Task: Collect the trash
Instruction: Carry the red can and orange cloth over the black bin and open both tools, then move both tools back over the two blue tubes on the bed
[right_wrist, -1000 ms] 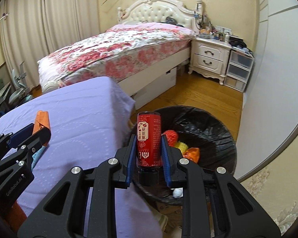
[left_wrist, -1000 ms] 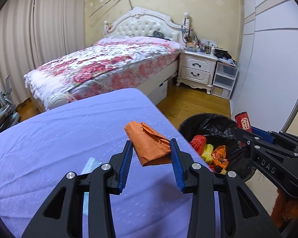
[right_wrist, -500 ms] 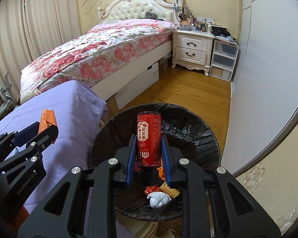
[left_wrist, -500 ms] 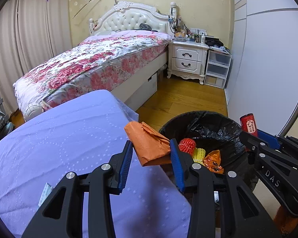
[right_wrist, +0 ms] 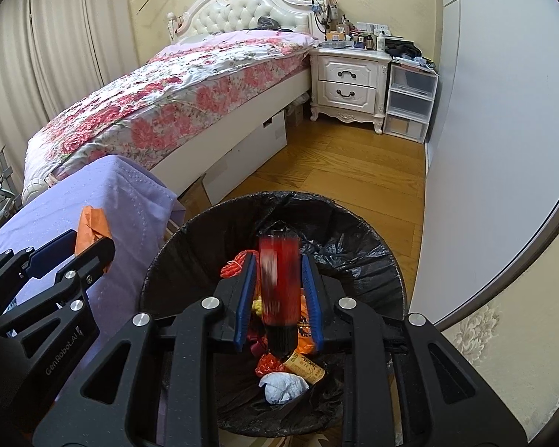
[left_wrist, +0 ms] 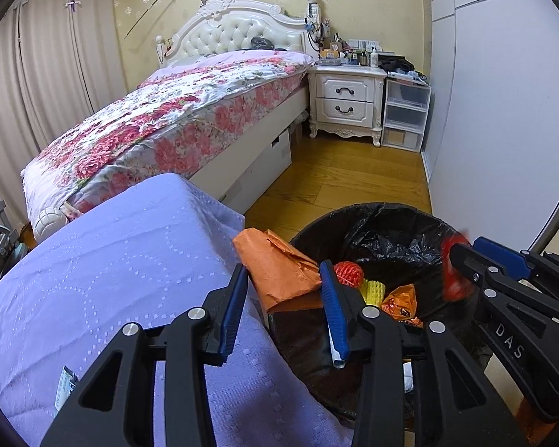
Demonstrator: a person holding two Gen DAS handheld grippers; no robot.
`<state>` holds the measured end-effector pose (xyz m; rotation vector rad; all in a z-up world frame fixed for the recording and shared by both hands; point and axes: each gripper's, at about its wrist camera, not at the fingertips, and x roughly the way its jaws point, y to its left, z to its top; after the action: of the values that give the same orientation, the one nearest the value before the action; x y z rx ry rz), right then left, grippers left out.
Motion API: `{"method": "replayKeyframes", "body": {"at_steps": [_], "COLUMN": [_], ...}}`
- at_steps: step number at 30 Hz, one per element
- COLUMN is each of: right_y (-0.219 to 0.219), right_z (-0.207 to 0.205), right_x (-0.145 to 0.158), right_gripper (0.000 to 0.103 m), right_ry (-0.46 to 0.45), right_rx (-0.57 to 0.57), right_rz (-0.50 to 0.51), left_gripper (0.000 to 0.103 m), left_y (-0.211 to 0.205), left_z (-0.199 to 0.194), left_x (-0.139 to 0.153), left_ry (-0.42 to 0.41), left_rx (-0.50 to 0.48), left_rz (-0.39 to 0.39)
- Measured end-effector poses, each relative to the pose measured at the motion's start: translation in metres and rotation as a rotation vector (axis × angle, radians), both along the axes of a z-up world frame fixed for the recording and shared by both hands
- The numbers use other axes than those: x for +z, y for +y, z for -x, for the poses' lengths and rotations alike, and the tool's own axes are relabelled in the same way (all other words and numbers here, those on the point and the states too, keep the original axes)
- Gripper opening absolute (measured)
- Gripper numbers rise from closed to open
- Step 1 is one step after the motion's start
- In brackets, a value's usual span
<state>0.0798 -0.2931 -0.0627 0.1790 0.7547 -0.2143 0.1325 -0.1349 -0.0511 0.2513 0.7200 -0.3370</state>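
Observation:
My left gripper (left_wrist: 284, 279) is shut on a crumpled orange paper bag (left_wrist: 275, 266) and holds it at the near rim of the black-lined trash bin (left_wrist: 391, 219). My right gripper (right_wrist: 279, 275) stands over the bin (right_wrist: 354, 223) with its jaws parted. The red bottle (right_wrist: 279, 279) between them is motion-blurred and looks to be slipping down into the bin; it shows as a red blur in the left wrist view (left_wrist: 452, 272). The bin holds red netting, a yellow piece, orange wrappers and a white wad (right_wrist: 283, 387).
The purple-covered table (left_wrist: 111, 260) lies to the left, with a small wrapper (left_wrist: 64, 387) on it. A floral bed (left_wrist: 175, 123), a white nightstand (left_wrist: 348, 100) and plastic drawers (left_wrist: 406, 111) stand beyond on the wood floor. A white wardrobe wall (left_wrist: 503, 111) is on the right.
Both grippers have moved right, off the table and to the bin. The right jaws have opened and the red bottle has begun to drop. The left still holds the orange bag.

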Motion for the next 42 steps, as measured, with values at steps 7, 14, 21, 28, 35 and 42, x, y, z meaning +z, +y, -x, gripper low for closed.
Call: {"method": "replayKeyframes", "body": {"at_steps": [7,14,21,28,35,42], "right_y": [-0.004,-0.006,0.008,0.036,0.089,0.151], "right_z": [0.004,0.011,0.020,0.035,0.043,0.033], "right_x": [0.001,0.009,0.009,0.011,0.022,0.021], "right_gripper": [0.042,0.062,0.065,0.080,0.091,0.091], "right_ry": [-0.008,-0.025,-0.005,-0.008,-0.036,0.019], "right_rx": [-0.033,-0.059,-0.037,0.016,0.089,0.223], "right_rz": [0.006,0.014,-0.006,-0.035,0.036,0.049], "left_gripper": [0.073,0.076,0.078,0.079,0.079,0.079], "left_y": [0.003,0.012,0.037,0.077,0.130,0.194], "left_z": [0.001,0.005,0.017,0.039,0.057,0.078], "left_x": [0.003,0.007,0.012,0.017,0.022,0.022], "left_ry": [-0.015,-0.018,-0.009,-0.035,-0.033,-0.041], "left_rx": [0.012,0.038,0.081,0.136,0.230,0.349], "left_rz": [0.010,0.011,0.017,0.007,0.029,0.026]}}
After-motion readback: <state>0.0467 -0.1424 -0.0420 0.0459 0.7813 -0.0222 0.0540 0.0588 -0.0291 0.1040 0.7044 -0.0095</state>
